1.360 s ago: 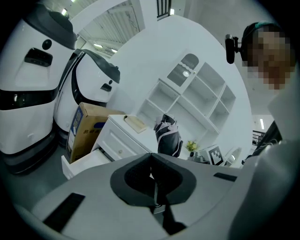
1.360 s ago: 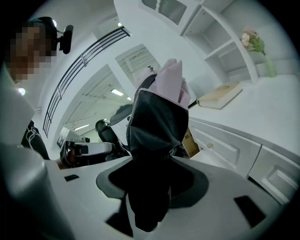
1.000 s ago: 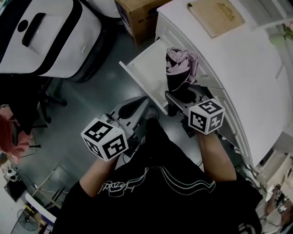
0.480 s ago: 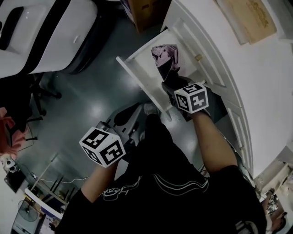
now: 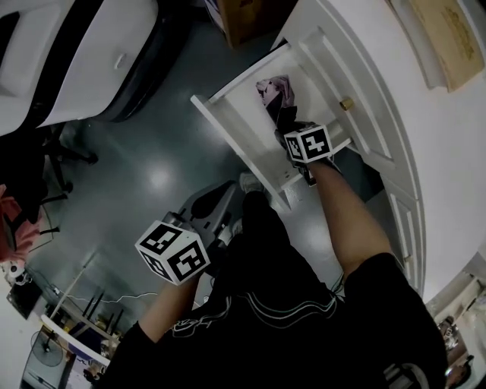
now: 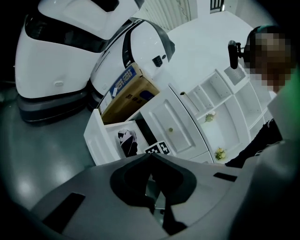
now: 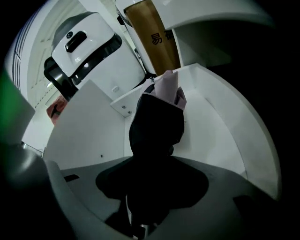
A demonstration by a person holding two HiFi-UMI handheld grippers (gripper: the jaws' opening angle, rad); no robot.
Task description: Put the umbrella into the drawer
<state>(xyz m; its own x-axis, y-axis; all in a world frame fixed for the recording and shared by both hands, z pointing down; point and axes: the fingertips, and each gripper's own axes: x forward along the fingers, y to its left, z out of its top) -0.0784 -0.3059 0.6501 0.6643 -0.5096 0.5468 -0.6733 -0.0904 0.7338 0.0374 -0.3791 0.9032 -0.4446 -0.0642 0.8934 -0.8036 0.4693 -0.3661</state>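
Note:
The folded umbrella (image 5: 275, 95), black with a pale pink end, stands tilted inside the open white drawer (image 5: 228, 125). My right gripper (image 5: 288, 123) is shut on its black lower part and reaches down into the drawer. In the right gripper view the umbrella (image 7: 157, 126) rises from between the jaws of the right gripper (image 7: 152, 161), with the drawer's wall (image 7: 220, 117) around it. My left gripper (image 5: 205, 203) hangs by my body, left of the drawer, over the floor. In the left gripper view the left gripper (image 6: 152, 159) is shut on nothing, and the drawer (image 6: 101, 140) with the umbrella (image 6: 127, 143) lies ahead.
Large white machine housings (image 5: 61, 53) stand at the upper left. A cardboard box (image 5: 247, 15) sits behind the drawer. The white cabinet (image 5: 425, 114) runs along the right, with a knobbed front (image 5: 345, 102) and a wooden board (image 5: 456, 38) on top. The floor (image 5: 144, 175) is dark and glossy.
My right gripper has gone down with the umbrella, from above the drawer into it. The left gripper has sunk a little beside my body and rolled slightly.

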